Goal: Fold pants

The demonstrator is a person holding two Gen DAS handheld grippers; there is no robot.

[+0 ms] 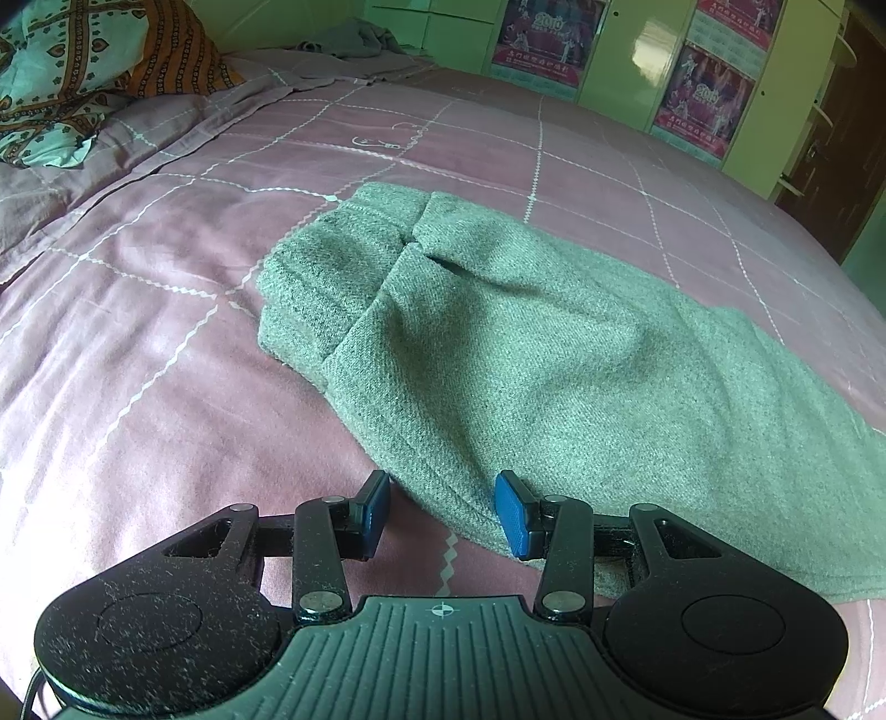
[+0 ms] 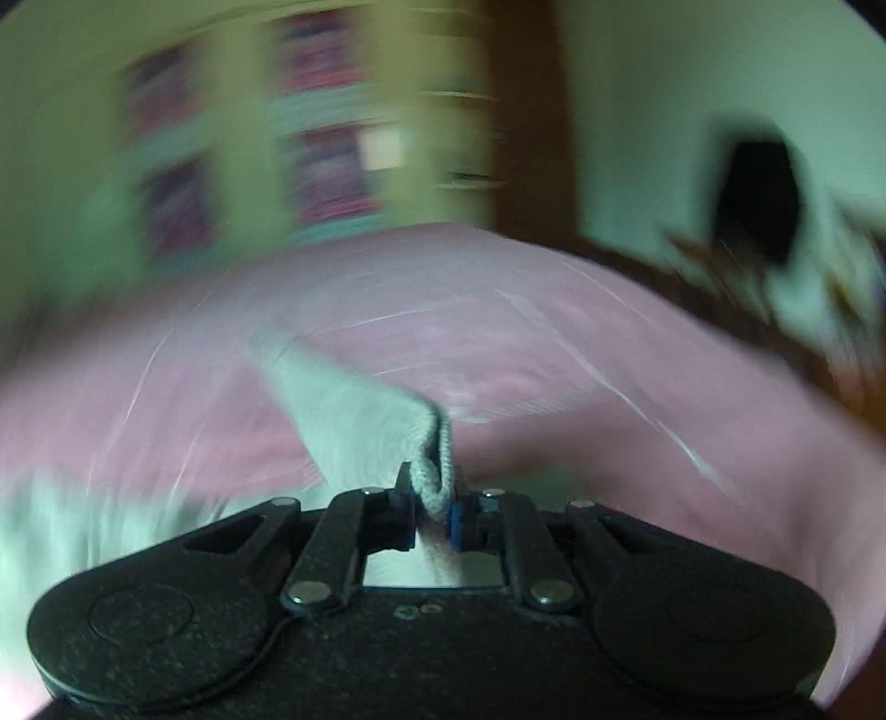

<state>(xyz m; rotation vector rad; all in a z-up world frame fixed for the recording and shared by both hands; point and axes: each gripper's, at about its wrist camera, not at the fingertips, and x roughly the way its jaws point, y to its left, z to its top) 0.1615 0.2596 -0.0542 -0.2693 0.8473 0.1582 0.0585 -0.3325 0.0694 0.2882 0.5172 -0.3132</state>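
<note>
Grey-green pants (image 1: 498, 343) lie on the pink bedspread (image 1: 138, 310), folded lengthwise, with the waistband end at the upper left of the heap. My left gripper (image 1: 443, 512) hovers low over the near edge of the cloth. Its blue pads (image 1: 512, 515) stand apart, and the cloth passes under them, not pinched. In the blurred right wrist view my right gripper (image 2: 434, 507) is shut on an edge of the pants (image 2: 354, 410). The pinched fabric is lifted off the bed (image 2: 554, 360) and trails away to the left.
A patterned orange and teal pillow (image 1: 72, 72) lies at the bed's far left, with a grey garment (image 1: 360, 39) behind it. Green wardrobe doors with posters (image 1: 703, 94) stand beyond the bed. A brown door (image 1: 841, 138) is at the far right.
</note>
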